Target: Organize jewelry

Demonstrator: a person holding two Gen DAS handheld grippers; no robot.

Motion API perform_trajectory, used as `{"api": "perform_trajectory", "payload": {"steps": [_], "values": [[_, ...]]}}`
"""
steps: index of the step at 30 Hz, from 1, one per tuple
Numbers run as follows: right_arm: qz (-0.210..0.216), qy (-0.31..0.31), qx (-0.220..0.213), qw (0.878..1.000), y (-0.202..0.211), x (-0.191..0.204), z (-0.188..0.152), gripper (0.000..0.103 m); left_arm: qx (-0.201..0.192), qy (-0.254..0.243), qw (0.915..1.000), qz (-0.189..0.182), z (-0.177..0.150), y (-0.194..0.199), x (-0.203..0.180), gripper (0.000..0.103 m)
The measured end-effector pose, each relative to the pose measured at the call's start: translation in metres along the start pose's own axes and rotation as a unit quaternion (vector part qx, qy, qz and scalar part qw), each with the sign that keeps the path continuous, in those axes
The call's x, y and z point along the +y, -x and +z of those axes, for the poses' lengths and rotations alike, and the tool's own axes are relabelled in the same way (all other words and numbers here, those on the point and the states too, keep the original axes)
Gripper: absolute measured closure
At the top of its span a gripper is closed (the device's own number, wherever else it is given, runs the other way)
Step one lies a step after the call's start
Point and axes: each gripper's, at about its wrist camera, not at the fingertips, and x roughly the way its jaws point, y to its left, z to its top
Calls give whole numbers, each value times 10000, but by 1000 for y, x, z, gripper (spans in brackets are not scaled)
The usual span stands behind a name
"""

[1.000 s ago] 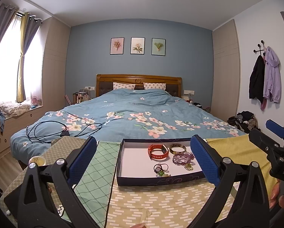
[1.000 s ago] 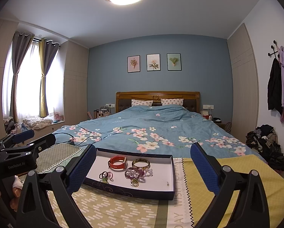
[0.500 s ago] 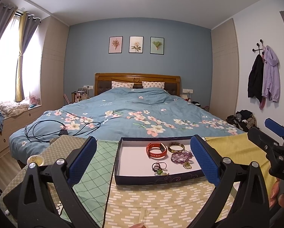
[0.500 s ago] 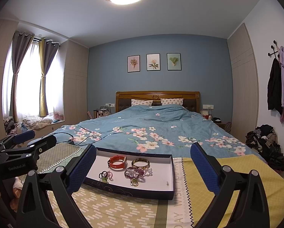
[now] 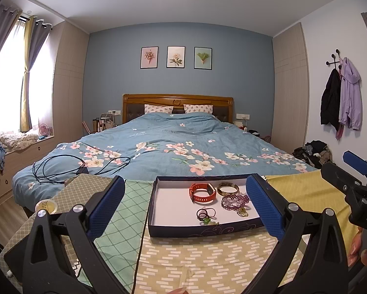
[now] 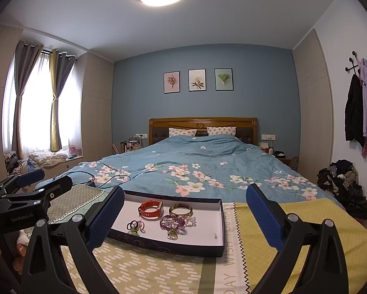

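All the jewelry, an orange watch (image 6: 150, 209), a bangle (image 6: 181, 210), purple beads (image 6: 175, 221) and hair ties (image 6: 134, 225), lies gathered inside the shallow box (image 6: 221, 223), while the left gripper (image 5: 183, 207) and right gripper (image 6: 184, 216) hover before it, jaws wide apart and empty, framing the contents

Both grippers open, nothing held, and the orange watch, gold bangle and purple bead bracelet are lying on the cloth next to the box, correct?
Not quite. The orange watch, gold bangle and purple bead bracelet lie inside the box, not on the cloth beside it; the right wrist view shows this clearly. The rest holds: left gripper and right gripper are both open, nothing held.
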Motion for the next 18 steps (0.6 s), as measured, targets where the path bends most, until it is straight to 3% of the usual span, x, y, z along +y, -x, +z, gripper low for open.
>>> {"api": "perform_trajectory", "payload": {"steps": [18], "values": [[-3, 28, 19, 10000, 1, -2, -1, 7, -66, -70, 10000, -16, -4, 3, -1, 6]]}}
